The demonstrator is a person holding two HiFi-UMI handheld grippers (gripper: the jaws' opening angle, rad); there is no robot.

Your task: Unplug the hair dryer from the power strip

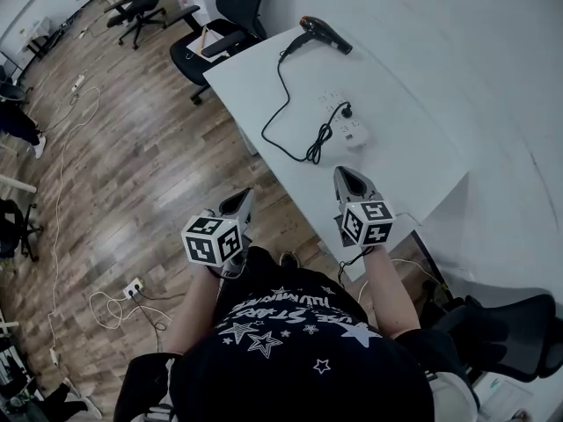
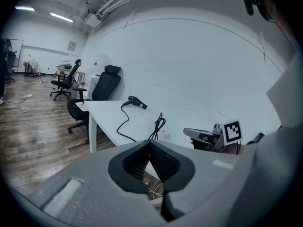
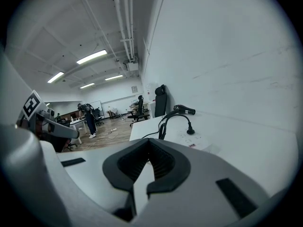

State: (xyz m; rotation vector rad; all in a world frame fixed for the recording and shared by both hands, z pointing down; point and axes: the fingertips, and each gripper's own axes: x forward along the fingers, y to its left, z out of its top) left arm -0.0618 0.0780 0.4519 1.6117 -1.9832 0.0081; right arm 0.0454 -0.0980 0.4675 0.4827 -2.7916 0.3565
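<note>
The setting was an open-plan office. Black swivel chairs [image 1: 220, 20] stood beyond the white table's [image 1: 405, 148] far end, wood-plank flooring [image 1: 132, 165] lay beside the table, and ceiling strip lights [image 3: 91, 56] ran above it.

cord [image 1: 315, 150] beside power strip [image 1: 346, 121], table [image 1: 413, 95] bare

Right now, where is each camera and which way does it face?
Head view: on the head, down at table, hair dryer, power strip; left tongs, right tongs, arms show.
Left gripper view: on left tongs, facing the table; right tongs show.
Right gripper view: on right tongs, facing the plug; left tongs show.
All share the hair dryer.
</note>
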